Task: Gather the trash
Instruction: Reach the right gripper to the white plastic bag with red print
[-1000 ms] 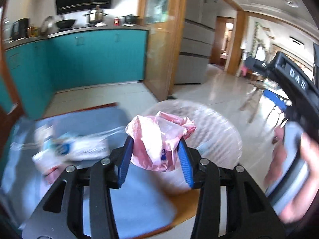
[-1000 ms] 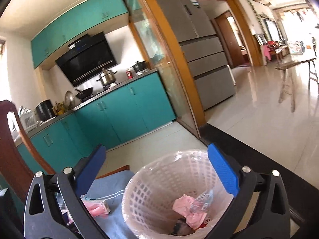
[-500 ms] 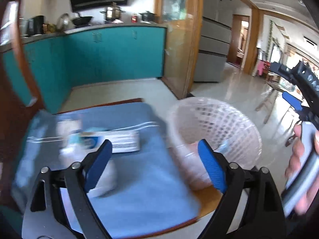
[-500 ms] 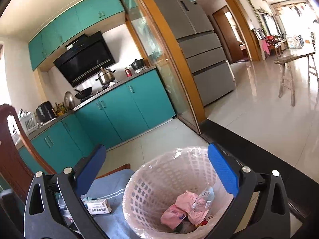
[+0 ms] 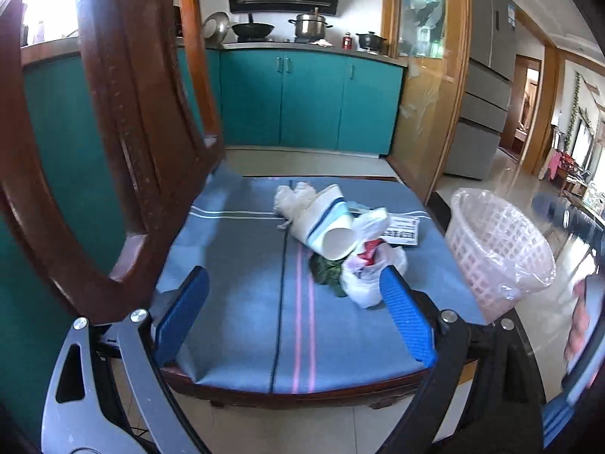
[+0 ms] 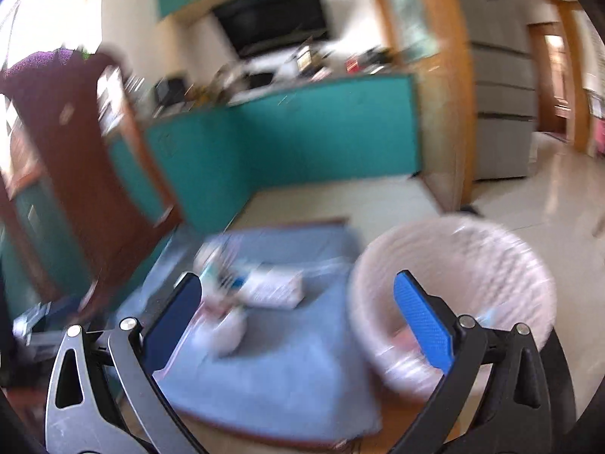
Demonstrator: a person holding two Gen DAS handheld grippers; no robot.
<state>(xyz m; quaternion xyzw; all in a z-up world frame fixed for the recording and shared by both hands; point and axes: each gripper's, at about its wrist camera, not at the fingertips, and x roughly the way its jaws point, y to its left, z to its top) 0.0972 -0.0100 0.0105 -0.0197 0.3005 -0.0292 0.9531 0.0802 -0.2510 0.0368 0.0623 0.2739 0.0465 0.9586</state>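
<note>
1. Nearest the camera, the left gripper [image 5: 295,317] stood wide with nothing between its blue pads; its jaws had just been opening, after a pink crumpled bag that they held a second before went out of them. It hung over the near part of the blue cushion [image 5: 234,302], not touching it.
2. The right gripper [image 6: 298,325] was also spread wide and empty. Its view was badly smeared, so little beyond the pads could be read with confidence.
3. Past the left pads lay the remaining trash, bunched toward the cushion's right half: a white plastic bag [image 5: 372,265] with something red in it, just beside the right pad, and a dark green scrap [image 5: 325,269] touching it.
4. Behind those lay a paper cup [image 5: 328,227] on its side, mouth toward the camera, a crumpled white wad [image 5: 293,198] at its far end, and a flat printed packet [image 5: 402,231] near the right edge.
5. The lined white basket [image 5: 499,249] stood off the cushion's right side, apart from the pile; pink litter showed dimly inside it in the right wrist view.
6. The step in hand seemed to be the return for another piece. The next move probably called for lowering the open left jaws around the plastic bag or the cup, closing gently, since both would crush easily.
7. Farthest off stood the teal cabinets [image 5: 310,102] and the stove top.
</note>
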